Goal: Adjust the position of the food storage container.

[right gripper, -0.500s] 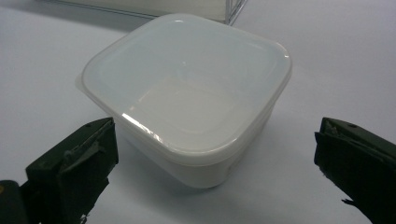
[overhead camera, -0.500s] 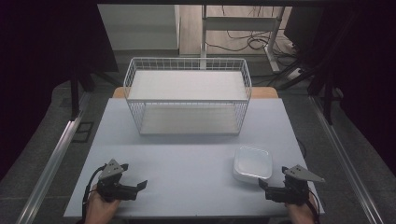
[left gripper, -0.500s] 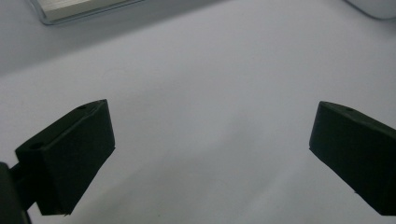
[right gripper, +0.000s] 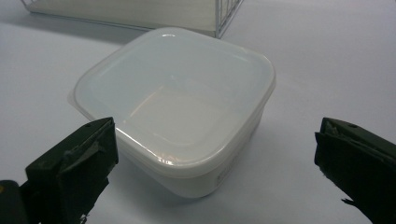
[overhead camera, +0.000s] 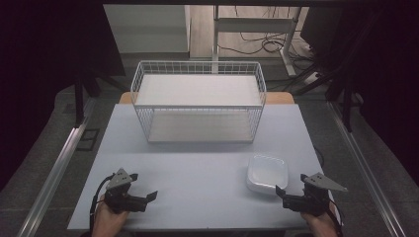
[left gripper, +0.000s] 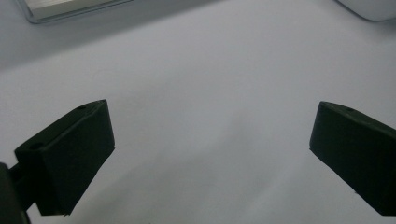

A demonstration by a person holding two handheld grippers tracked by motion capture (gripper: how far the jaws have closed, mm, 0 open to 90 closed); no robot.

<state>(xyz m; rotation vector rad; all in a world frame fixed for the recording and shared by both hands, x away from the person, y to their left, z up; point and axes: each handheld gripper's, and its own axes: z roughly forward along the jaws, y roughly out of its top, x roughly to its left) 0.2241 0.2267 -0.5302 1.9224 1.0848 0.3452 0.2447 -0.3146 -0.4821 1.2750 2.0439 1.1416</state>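
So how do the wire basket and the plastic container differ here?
The wire basket is an open white grid you can see through; the plastic container has solid, translucent walls. The basket is much larger and sits at the table's far side, while the container lies near the right claw. The container carries a closed lid; the basket is open-topped. Both are whitish and rest on the table.

- High view sat above the person's side, faced forward and down, far enough to take in the whole table [overhead camera: 197, 197], wire basket [overhead camera: 198, 101] and floor beyond.
- Left gripper view rode low over the tabletop [left gripper: 205, 93], close, looking along its own wide-apart jaws.
- Right gripper view also rode low, near, aimed between its spread jaws at the plastic container [right gripper: 177, 107], basket corner [right gripper: 219, 18] behind.
- High and right gripper views shared the container [overhead camera: 267, 174] and basket; all three shared the table surface.
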